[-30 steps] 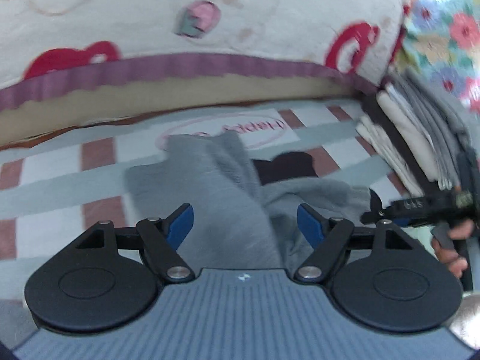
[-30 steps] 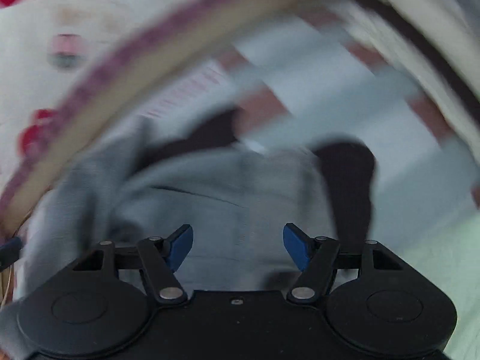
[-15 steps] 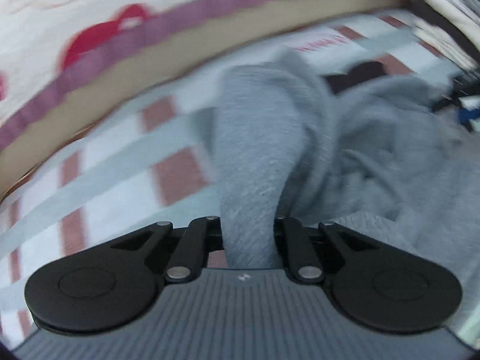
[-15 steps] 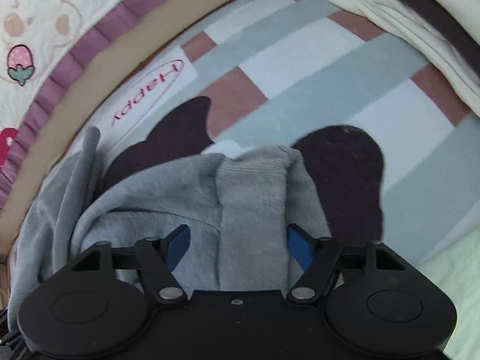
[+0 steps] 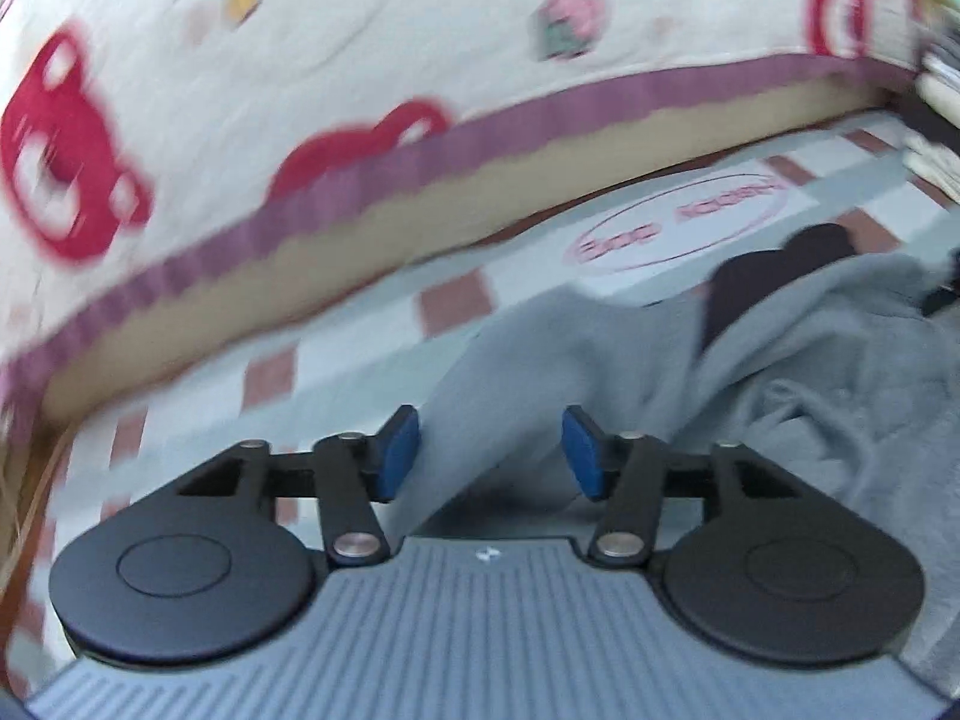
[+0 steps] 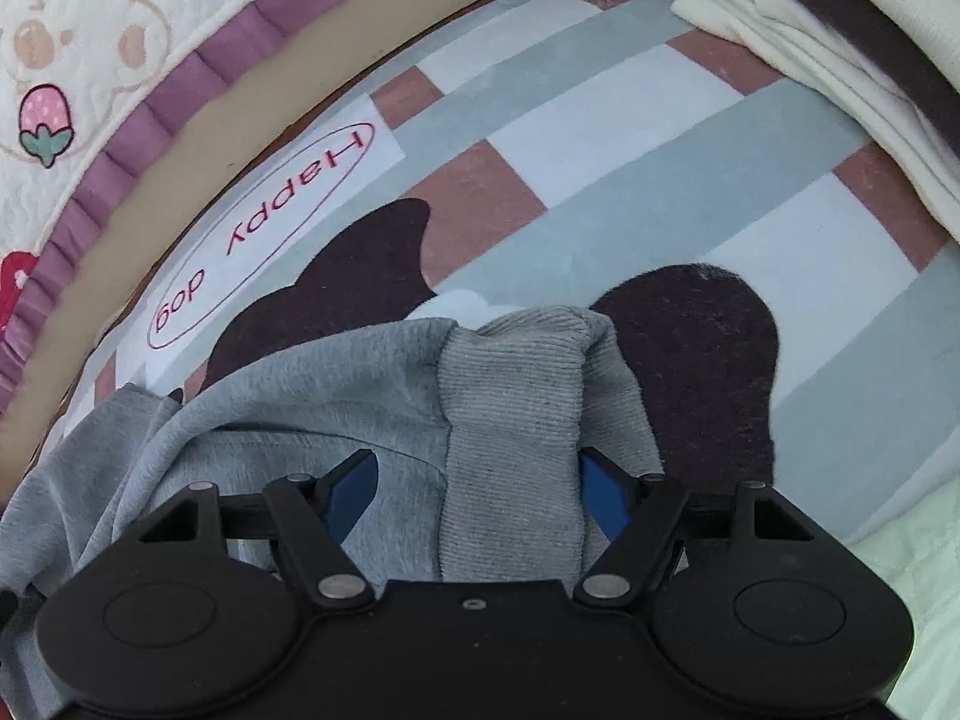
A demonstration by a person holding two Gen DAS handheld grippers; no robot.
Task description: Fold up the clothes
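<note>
**Grey fleece between both claws on the checked mat**

Grey and soft, the crumpled fleece sweatshirt (image 6: 336,396) lies on our checked mat of pale blue, white and brick-red squares (image 6: 690,138), and both of our tools are at it.

Through the right wrist camera, we see the right gripper (image 6: 474,489) pointing steeply down over the garment. Its ribbed grey cuff (image 6: 516,396) runs up from six o'clock toward twelve, straight through the gap between the blue pads (image 6: 606,489). The jaws stand wide and are closing. The pad at three o'clock sits against the rib; the one at nine o'clock stands clear of it, so nothing is clamped. Beyond the cuff at twelve o'clock lies a dark brown dog-shaped patch on the mat, and at ten o'clock an oval with the words "Happy dog" (image 6: 264,234). At one to two o'clock rests a stack of folded cream cloth (image 6: 810,60).

Through the left wrist camera, which is blurred, we see the left gripper (image 5: 489,453) with its jaws about half apart and opening. A grey fold of the sweatshirt (image 5: 750,372) lies in the gap, but the blue pads (image 5: 399,450) do not press on it. The rest of the garment heaps up toward three o'clock. From nine to one o'clock runs a cream quilted cover with red bear prints and a purple frilled edge (image 5: 420,36).
</note>
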